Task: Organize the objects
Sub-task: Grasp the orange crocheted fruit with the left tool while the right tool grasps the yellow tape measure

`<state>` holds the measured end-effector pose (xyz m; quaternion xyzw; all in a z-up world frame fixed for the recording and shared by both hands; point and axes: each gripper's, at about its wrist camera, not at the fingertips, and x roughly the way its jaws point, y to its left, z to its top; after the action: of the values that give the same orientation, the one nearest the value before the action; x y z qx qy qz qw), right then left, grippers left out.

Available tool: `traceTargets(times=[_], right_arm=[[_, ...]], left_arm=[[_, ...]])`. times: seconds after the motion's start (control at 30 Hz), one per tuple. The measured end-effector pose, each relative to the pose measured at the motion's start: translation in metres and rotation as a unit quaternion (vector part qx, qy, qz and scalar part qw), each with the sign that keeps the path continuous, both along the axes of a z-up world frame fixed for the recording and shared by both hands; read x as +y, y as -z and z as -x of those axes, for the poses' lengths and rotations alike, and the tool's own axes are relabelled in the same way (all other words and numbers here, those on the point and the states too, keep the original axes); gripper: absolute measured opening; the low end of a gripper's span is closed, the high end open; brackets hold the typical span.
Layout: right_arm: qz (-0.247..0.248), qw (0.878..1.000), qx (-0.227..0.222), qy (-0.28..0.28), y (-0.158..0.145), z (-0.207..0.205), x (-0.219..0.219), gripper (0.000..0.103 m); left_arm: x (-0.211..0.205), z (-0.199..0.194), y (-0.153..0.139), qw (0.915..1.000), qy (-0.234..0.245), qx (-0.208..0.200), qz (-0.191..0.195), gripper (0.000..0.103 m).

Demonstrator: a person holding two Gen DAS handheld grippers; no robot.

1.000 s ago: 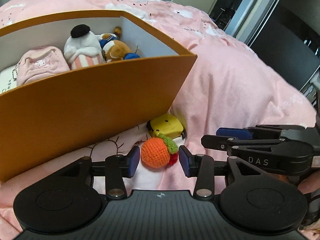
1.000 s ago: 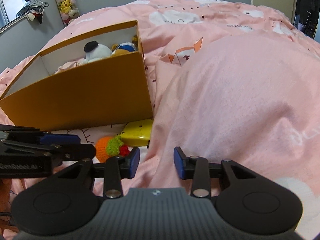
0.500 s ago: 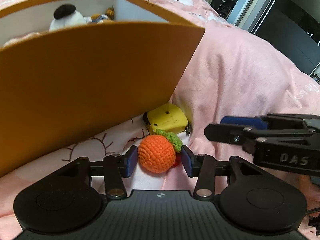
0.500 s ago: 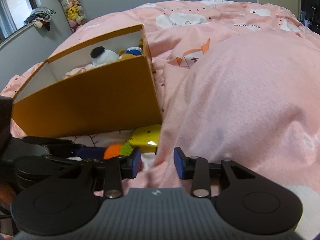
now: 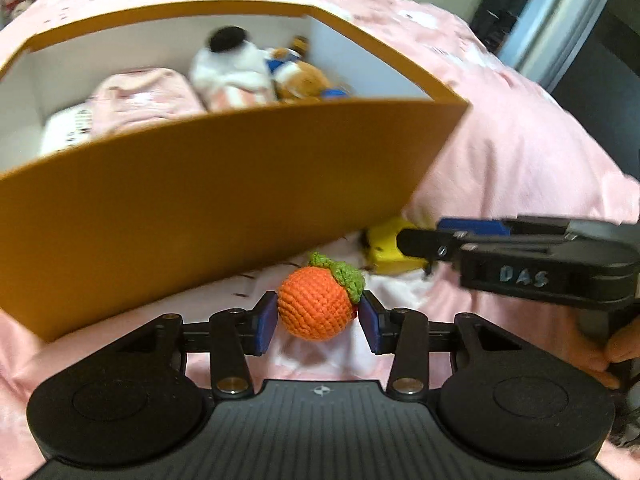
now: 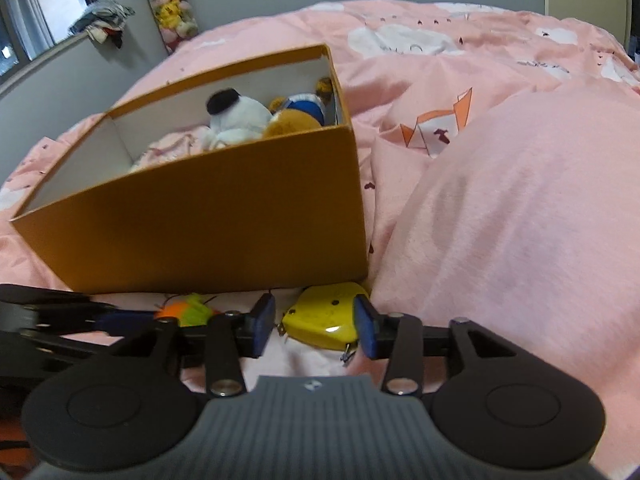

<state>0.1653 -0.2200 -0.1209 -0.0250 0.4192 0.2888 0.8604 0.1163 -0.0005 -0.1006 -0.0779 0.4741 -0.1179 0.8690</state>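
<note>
Slippage threatens at lower centre, where the left gripper (image 5: 319, 322) pinches the round crocheted orange (image 5: 316, 304) below the orange box (image 5: 224, 196), while the right gripper (image 6: 315, 326) straddles, unclosed, the yellow toy (image 6: 324, 318).

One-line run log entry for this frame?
left gripper: shut on orange crocheted ball | right gripper: open around yellow plastic case

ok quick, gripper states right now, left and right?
Left gripper: shut on the orange crocheted fruit with green leaf, lifted off the pink bedspread.
Right gripper: open, fingers either side of the yellow plastic toy, not clamped.
</note>
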Motion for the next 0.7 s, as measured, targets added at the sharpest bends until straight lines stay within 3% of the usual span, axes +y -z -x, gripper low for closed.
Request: traceTargets(times=[0.07, 0.33, 0.7], right_arm=[[0.005, 1.0, 0.004, 0.001, 0.005, -0.005, 0.006, 0.06], [0.024, 0.999, 0.034, 0.027, 0.025, -0.024, 0.014, 0.063], [0.039, 0.998, 0.05, 0.018, 0.031, -0.018, 0.014, 0.06]], left_arm=[[0.006, -0.001, -0.001, 0.9999, -0.01, -0.003, 0.001, 0.05], [0.008, -0.003, 0.006, 0.9996, -0.017, 0.012, 0.02, 0.05], [0.008, -0.008, 0.009, 0.9991, -0.014, 0.03, 0.025, 0.05]])
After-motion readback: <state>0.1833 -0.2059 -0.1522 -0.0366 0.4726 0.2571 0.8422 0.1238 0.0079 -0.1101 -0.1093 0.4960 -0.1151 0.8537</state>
